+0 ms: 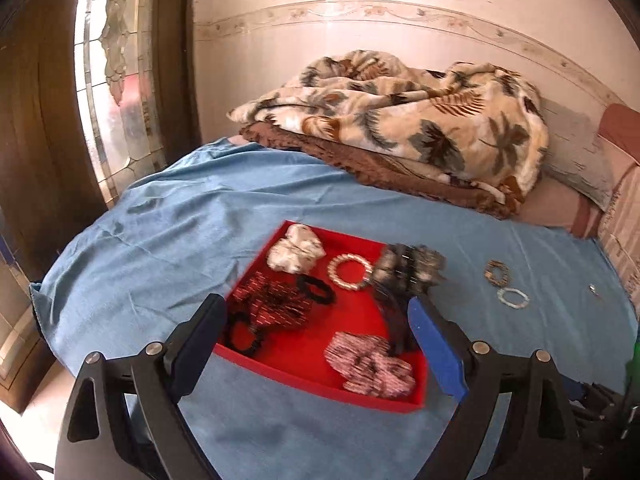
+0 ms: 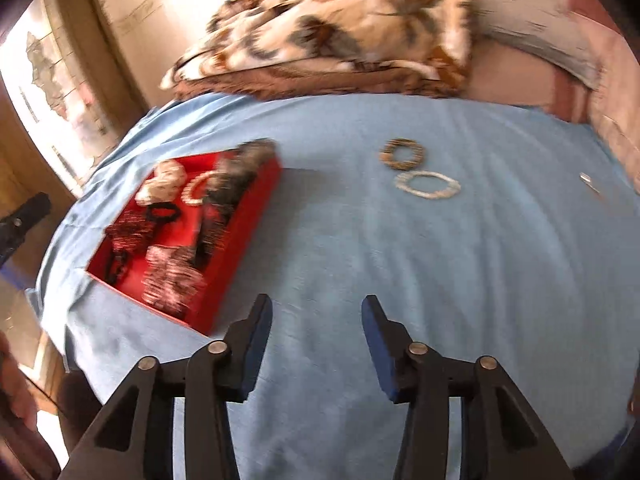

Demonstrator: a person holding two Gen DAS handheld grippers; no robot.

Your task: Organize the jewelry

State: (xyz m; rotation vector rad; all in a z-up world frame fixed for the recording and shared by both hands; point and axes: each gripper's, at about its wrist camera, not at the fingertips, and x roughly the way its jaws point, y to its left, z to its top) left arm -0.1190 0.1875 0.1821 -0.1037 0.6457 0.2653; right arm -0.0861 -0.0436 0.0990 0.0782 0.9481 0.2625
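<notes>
A red tray (image 1: 362, 394) (image 2: 244, 228) sits on the blue sheet and holds several scrunchies, a pearl bracelet (image 1: 349, 273) and a dark fuzzy hair piece (image 1: 412, 266) lying over its right rim. A brown bracelet (image 1: 497, 273) (image 2: 403, 153) and a pale bracelet (image 1: 513, 298) (image 2: 426, 185) lie on the sheet to the right of the tray. My left gripper (image 1: 316, 308) is open and empty above the tray's near side. My right gripper (image 2: 317, 307) is open and empty over bare sheet, nearer than the two bracelets.
A folded leaf-print blanket (image 1: 400, 120) (image 2: 340, 28) lies at the far side of the bed. A small metal item (image 1: 595, 290) (image 2: 590, 182) lies at the far right of the sheet. A glass door (image 1: 116, 80) stands to the left.
</notes>
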